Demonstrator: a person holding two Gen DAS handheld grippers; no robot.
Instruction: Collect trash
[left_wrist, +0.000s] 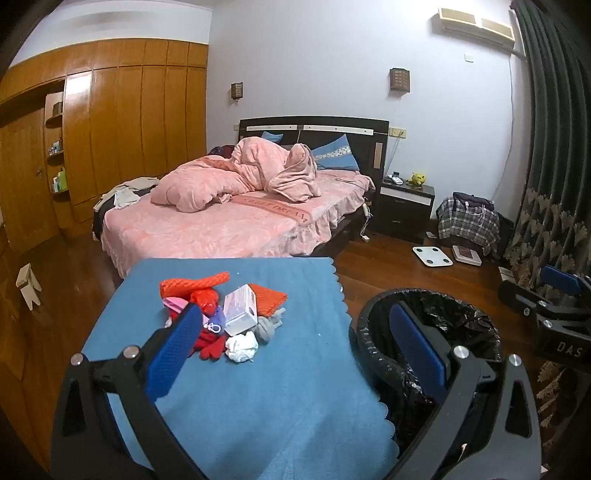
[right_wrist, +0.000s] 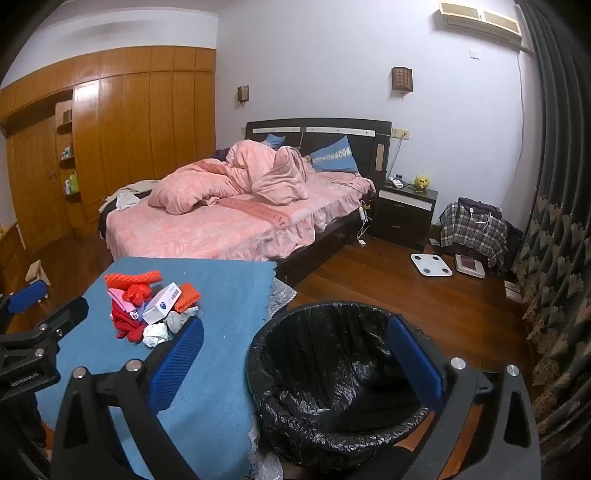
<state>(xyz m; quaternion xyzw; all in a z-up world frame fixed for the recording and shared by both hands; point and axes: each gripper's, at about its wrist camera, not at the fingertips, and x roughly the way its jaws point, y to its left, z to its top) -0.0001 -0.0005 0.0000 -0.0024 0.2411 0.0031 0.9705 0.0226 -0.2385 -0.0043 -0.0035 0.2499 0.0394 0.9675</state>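
**A:** Blue ribbed pads on the left gripper are sitting closest, jaws standing wide apart and gripping nothing. One pad is hanging over the blue cloth, the other over the bin.

**B:** And the right gripper?

**A:** Also spread wide and empty, straddling the cloth's scalloped edge and the bin's black, crinkled plastic liner.

**B:** Where is the trash lying?

**A:** Heaped on the fuzzy blue cloth, well ahead of both grippers and touching neither. A white rectangular carton is leaning on orange waffle-textured foam pieces; a crumpled white tissue is sitting beside a grey cloth wad and something soft and red.

**B:** And behind?

**A:** A bed with a rumpled pink quilt is standing on glossy wooden flooring.
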